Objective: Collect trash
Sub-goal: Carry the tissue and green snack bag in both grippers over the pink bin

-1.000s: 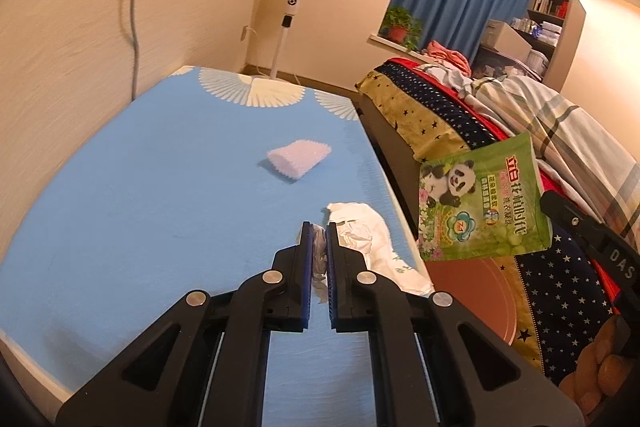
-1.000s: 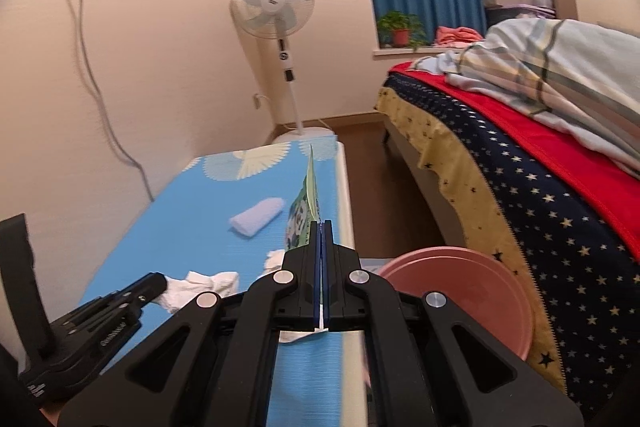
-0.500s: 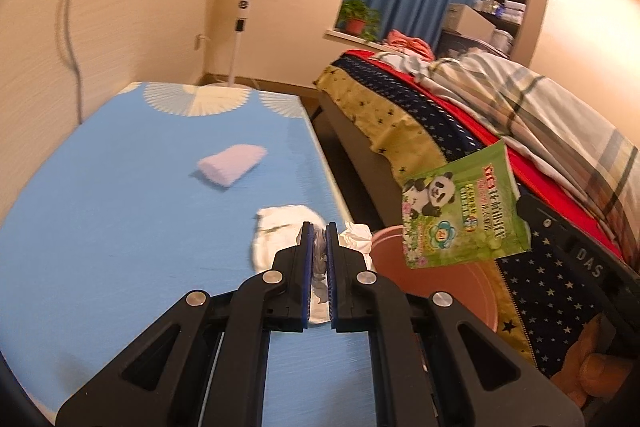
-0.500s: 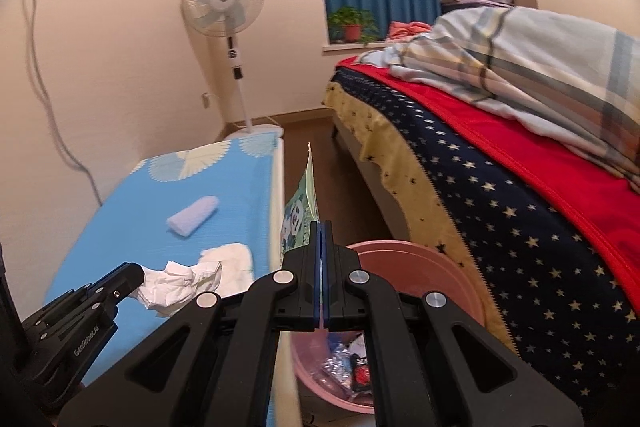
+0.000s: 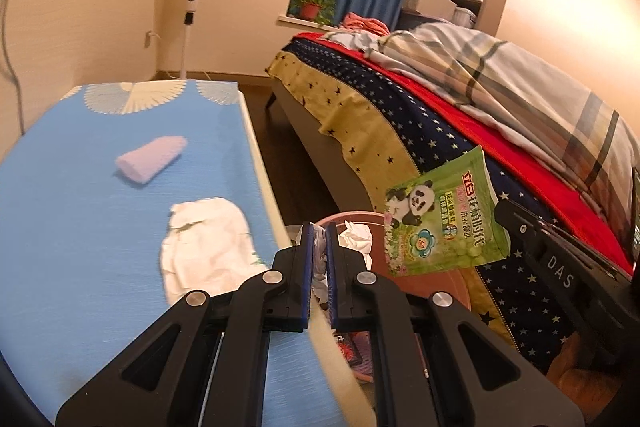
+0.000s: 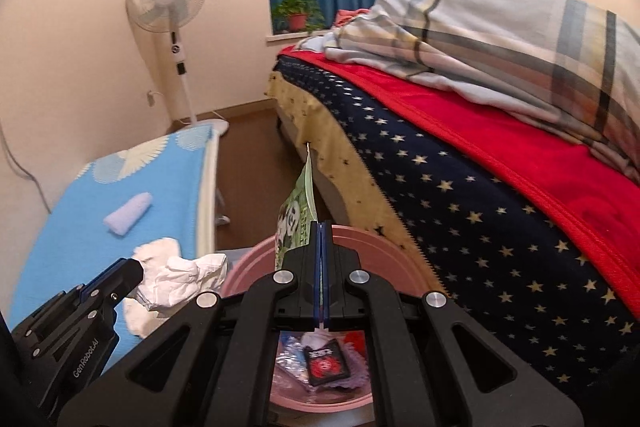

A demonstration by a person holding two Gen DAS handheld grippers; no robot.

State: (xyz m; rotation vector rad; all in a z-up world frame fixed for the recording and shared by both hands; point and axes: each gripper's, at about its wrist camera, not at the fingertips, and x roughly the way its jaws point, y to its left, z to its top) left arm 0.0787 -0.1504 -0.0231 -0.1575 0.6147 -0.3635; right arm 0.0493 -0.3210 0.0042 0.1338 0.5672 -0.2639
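The green panda-print pouch (image 5: 442, 223) hangs edge-up over the pink trash bin (image 6: 384, 247), pinched at its lower margin in the right tool (image 6: 321, 281), whose jaws are closed flat on it. It looks like thin, empty, limp film: very light, slick, and likely to slip unless held by a flat seam as here. The crumpled white tissue (image 6: 180, 277) is clamped in the left tool (image 5: 319, 279), jaws nearly closed with paper bunched between them; it sits at the counter (image 5: 80, 227) edge, just beside the bin rim. Soft and weightless, it can be gripped anywhere but tears easily. Wrappers already lie in the bin. On the blue counter mat remain a flattened white paper wad (image 5: 208, 243) and, farther off, a rolled lavender cloth (image 5: 152, 159). The bed (image 6: 480, 167) stands alongside the bin.
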